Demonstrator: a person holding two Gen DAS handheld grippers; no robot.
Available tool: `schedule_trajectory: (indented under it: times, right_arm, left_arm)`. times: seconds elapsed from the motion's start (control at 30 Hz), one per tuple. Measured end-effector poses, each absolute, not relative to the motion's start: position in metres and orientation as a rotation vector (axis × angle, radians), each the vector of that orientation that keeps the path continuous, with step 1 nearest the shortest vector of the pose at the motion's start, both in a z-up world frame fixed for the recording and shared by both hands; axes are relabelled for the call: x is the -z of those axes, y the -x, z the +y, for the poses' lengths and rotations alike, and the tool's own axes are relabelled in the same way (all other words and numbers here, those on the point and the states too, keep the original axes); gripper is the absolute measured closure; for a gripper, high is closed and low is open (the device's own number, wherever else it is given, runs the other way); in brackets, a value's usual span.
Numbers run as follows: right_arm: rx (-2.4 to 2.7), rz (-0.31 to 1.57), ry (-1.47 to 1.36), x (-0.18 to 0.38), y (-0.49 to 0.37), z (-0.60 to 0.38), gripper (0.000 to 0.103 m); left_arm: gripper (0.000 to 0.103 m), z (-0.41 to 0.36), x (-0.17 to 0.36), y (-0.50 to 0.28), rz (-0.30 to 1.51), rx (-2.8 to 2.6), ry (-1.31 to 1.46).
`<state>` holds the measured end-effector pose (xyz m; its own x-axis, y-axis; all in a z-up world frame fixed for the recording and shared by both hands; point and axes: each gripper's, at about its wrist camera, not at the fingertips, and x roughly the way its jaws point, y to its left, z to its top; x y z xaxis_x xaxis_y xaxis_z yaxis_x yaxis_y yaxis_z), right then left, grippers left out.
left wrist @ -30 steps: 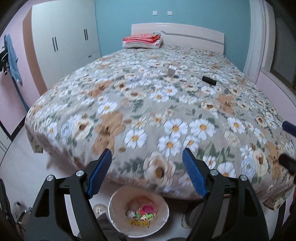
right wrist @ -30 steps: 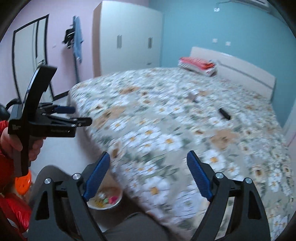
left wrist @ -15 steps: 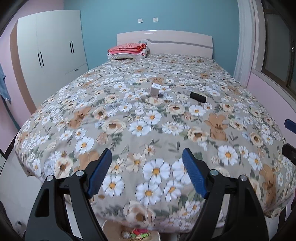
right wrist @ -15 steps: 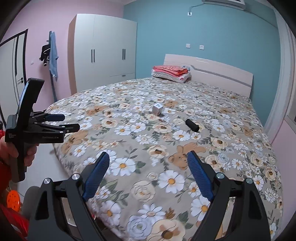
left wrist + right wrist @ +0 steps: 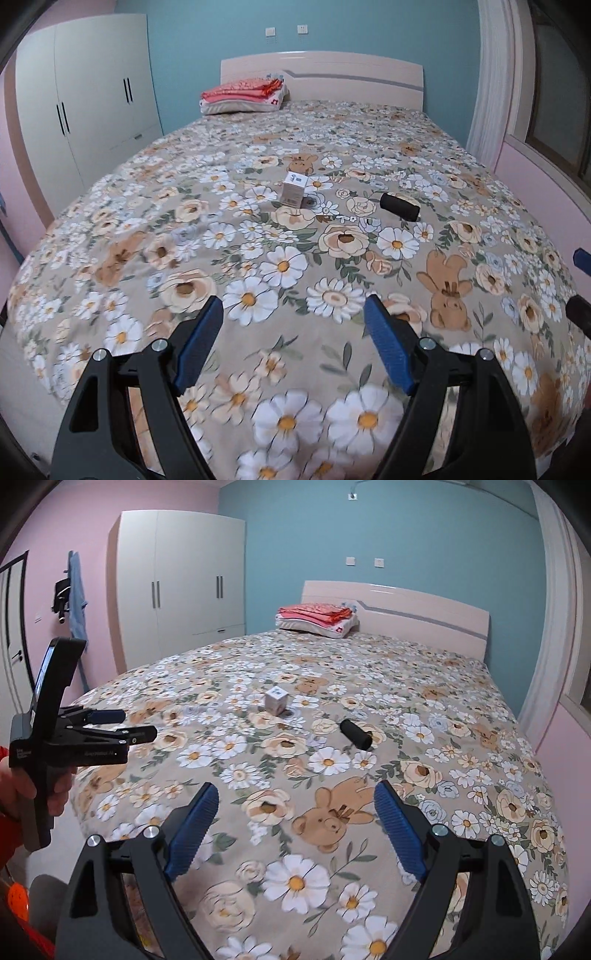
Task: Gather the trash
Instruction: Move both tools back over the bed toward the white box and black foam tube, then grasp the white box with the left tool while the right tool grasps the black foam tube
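My 2 grippers, left gripper (image 5: pixel 293 343) and right gripper (image 5: pixel 295 830), hang spread and empty. Small box (image 5: pixel 293 189) at 12 o'clock looks light, crushable; I would pinch its flat sides.

The left gripper (image 5: pixel 293 325) is held level with its two blue fingers (image 5: pixel 199 343) spread wide apart, and nothing is between them. The right gripper (image 5: pixel 295 812) is in the same pose, its fingers (image 5: pixel 400 832) also wide apart and holding nothing. In the right wrist view, the person's left hand (image 5: pixel 35 782) grips the handle of the left gripper.
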<state>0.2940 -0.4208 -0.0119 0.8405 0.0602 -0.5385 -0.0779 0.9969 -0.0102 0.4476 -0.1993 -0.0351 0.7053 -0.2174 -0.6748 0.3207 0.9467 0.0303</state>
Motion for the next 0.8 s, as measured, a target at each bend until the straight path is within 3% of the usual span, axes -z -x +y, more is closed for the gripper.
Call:
schedule_trajectory:
  times: [0.8]
  right_arm:
    - [-0.017, 0.757, 0.053, 0.107, -0.526, -0.488, 0.015]
  left_arm:
    - [0.026, -0.259, 0.13, -0.697, 0.8, 0.282, -0.058]
